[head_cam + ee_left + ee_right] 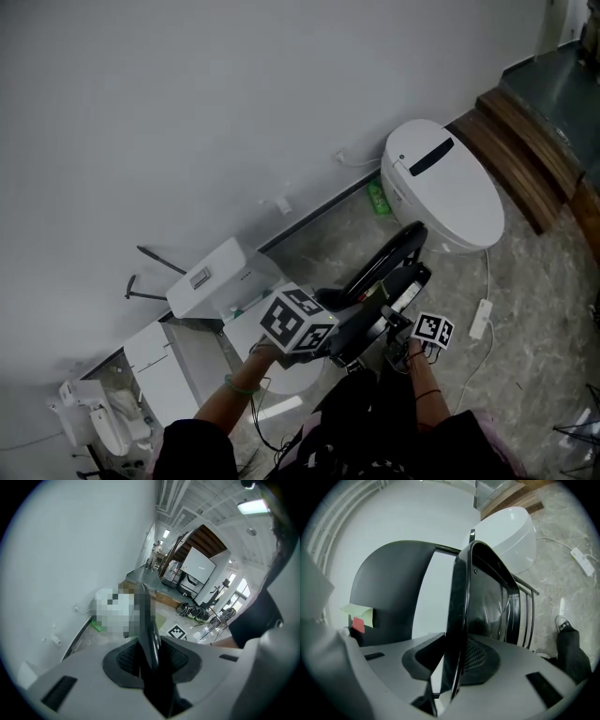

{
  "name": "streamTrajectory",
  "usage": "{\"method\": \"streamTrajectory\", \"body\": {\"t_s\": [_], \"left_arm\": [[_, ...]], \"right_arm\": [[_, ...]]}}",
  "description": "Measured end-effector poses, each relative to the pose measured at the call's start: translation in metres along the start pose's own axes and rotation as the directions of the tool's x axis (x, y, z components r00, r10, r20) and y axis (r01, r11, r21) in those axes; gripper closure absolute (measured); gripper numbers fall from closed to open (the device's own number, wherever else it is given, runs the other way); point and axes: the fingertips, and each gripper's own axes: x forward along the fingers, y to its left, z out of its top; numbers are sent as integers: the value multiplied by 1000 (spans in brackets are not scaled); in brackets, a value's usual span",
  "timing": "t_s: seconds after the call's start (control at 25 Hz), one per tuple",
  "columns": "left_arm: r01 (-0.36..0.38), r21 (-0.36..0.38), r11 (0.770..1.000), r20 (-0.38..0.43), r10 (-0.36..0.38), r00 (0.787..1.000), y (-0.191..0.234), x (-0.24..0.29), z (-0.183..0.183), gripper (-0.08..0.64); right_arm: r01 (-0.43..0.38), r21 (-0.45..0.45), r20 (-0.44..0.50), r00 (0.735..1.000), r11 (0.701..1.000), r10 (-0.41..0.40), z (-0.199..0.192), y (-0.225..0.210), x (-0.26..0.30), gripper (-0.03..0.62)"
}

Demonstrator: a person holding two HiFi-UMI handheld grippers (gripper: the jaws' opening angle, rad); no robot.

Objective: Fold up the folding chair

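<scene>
The head view is dim and flat, shadows faint. Both gripper views bulge with black corners; a ceiling lamp [253, 506] glares at one o'clock.

You see a glossy black folding chair [384, 267]. Your left gripper [150, 660] and right gripper [452, 663] are pale grey, their cubes patterned with black-and-white squares. The toilet [445, 183] is white, the floor [534, 309] grey marbled, the step [525, 155] brown.
</scene>
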Motion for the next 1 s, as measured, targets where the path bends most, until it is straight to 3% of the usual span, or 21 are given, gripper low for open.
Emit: {"method": "streamTrajectory", "body": {"t_s": [0.32, 0.64, 1.0], "left_arm": [[-23, -33, 999, 13, 23, 1000, 36, -2, 29, 474], [-91, -94, 991, 22, 93, 995, 89, -7, 84, 469], [-185, -143, 972, 37, 192, 981, 159, -12, 143, 466]], "right_arm": [[10, 7, -54, 999, 1000, -10, 36, 18, 33, 503], [-7, -25, -190, 982, 1000, 2, 99, 51, 79, 505], [-41, -54, -272, 962, 998, 25, 169, 86, 147, 505]]}}
